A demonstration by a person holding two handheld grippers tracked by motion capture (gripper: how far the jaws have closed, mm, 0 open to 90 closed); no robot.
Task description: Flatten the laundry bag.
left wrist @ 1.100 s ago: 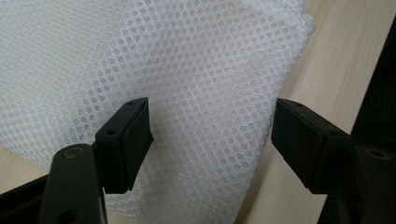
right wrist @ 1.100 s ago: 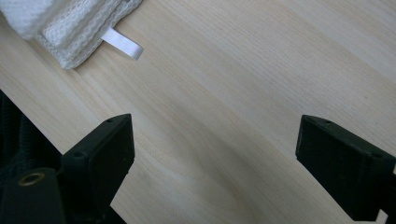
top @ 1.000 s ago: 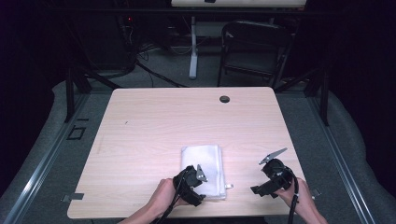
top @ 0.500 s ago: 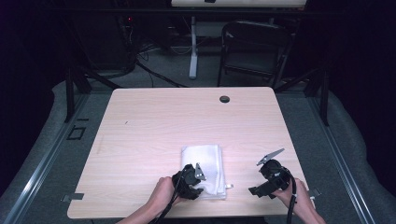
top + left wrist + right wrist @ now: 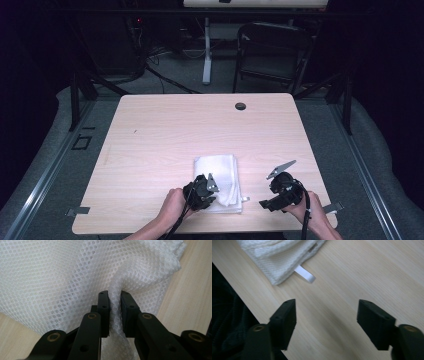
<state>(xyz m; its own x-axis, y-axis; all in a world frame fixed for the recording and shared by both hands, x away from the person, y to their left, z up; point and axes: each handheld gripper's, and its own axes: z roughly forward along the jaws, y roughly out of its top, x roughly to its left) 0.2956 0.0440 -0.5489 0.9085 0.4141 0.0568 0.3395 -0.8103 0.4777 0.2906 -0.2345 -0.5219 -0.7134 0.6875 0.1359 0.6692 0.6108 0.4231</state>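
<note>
From above, a folded white cloth (image 5: 218, 181) lies near the table's (image 5: 165, 135) front edge, my left gripper (image 5: 206, 189) on it. Left gripper view: my jaws, just closing, pinch a cloth fold (image 5: 75, 277). Right gripper view: my right gripper (image 5: 326, 315), jaws narrowing yet apart, holds nothing over bare wood beside the cloth's corner (image 5: 274, 255).

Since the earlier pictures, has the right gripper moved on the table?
Yes, slightly: the right gripper has shifted toward the white cloth, judged against the table edge.

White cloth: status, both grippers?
Left gripper jaws just closed, pinching a fold of the white cloth. Right gripper open over bare table, jaws narrowing, nothing between. Nothing in the way.
</note>
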